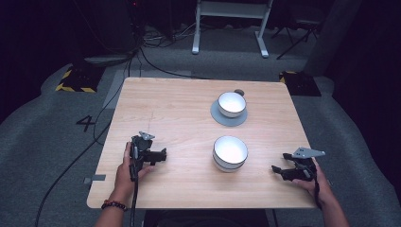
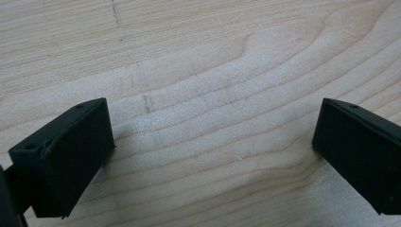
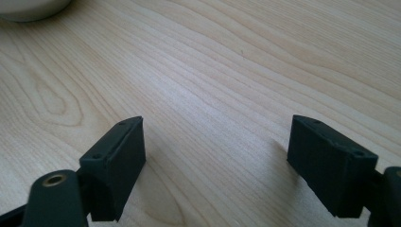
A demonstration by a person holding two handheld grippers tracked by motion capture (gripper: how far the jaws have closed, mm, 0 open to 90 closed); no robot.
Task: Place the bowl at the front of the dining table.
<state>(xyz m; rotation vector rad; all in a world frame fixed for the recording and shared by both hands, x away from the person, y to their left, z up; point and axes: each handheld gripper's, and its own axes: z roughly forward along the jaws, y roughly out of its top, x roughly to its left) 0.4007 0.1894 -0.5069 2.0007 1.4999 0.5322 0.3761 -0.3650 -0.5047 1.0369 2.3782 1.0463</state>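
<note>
Near bowl: round, white glazed, dark rim, sits mid-table between grippers, well apart from both. Left gripper and right gripper: jaws wide apart, holding nothing, low over pale wood-grain table.

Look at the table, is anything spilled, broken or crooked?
Nothing stands out. The near bowl sits upright on the wooden table, the far bowl sits upright on its grey saucer, and nothing is spilled. The left claw and right claw rest open, apart from both bowls.
</note>
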